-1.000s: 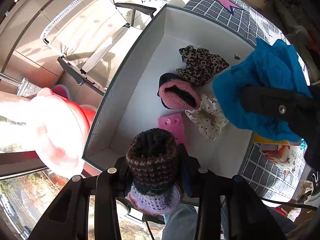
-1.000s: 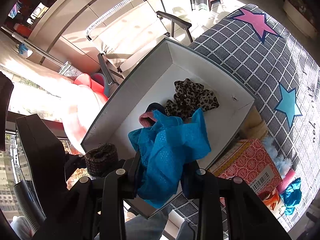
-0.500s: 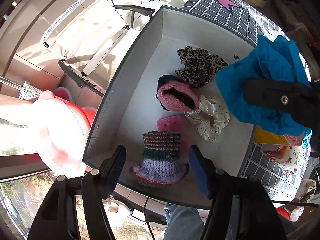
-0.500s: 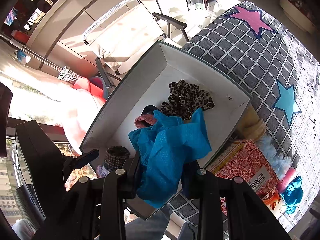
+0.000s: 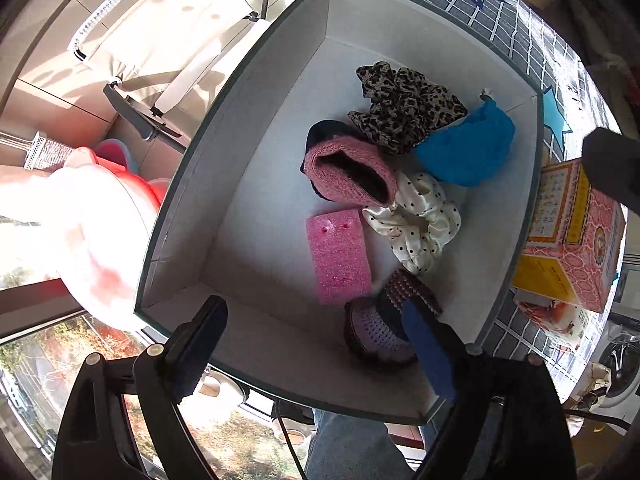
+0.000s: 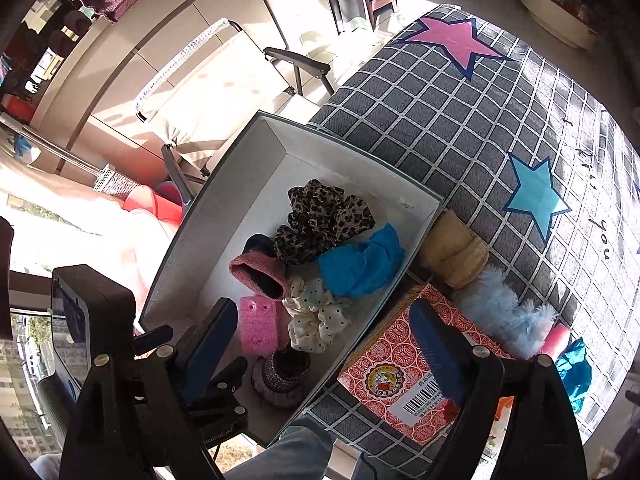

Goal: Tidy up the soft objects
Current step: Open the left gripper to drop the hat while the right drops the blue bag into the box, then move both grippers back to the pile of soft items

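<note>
Around me: sunlit beige tile floor [image 6: 224, 20]; folding lounge chair [image 6: 224, 92]; grey checked cloth with stars [image 6: 460, 128]; window with trees outside [image 5: 60, 344].

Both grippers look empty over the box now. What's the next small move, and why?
Probably swing the right gripper toward the fluffy light-blue item on the checked cloth beside the white box. The blue cloth and knitted hat already lie in the box, both grippers' jaws are opening with nothing between them, and soft things remain outside.
</note>
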A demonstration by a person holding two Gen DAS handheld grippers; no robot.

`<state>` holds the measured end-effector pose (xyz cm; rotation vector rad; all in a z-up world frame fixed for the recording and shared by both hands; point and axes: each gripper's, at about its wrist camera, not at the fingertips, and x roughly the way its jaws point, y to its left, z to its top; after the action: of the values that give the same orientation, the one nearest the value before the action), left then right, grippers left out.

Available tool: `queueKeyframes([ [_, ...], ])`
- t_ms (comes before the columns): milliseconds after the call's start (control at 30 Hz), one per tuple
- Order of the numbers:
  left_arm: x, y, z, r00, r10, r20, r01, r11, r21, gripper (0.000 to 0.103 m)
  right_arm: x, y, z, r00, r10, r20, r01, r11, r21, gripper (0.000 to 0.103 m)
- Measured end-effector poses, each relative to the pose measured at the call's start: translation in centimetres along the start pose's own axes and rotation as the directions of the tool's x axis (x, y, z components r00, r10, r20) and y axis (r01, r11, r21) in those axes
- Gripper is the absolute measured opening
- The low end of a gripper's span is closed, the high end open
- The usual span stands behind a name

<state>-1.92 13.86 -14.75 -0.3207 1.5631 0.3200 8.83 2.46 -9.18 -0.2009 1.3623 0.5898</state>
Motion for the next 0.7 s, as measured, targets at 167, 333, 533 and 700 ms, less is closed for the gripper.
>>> queueKeyframes([
  [167,-0.6,-0.5,0.3,1.000,0.011,0.023,-0.012,1.000,0.016,0.091,-0.3,-0.8,-0.1,1.000,0.001,0.005,-0.002,1.000,0.022,0.089],
  [333,-1.0,-1.3,0.7,0.999,0.007,0.032,-0.009,0.999,0.038,0.091,-0.8,-2.5,-0.2,1.000,0.002,0.015,-0.003,0.998,0.064,0.089],
  [533,-3.0,-3.9,2.5,0.998,-0.038,0.057,0.032,0.994,0.104,0.091,-2.6,-7.9,-0.6,0.999,-0.020,0.047,0.010,0.982,0.187,0.089],
  [700,-5.3,-8.4,4.6,0.994,-0.069,0.083,0.050,0.976,0.212,0.091,-4.4,-15.5,-2.2,0.996,-0.073,0.061,0.047,0.937,0.346,0.089],
])
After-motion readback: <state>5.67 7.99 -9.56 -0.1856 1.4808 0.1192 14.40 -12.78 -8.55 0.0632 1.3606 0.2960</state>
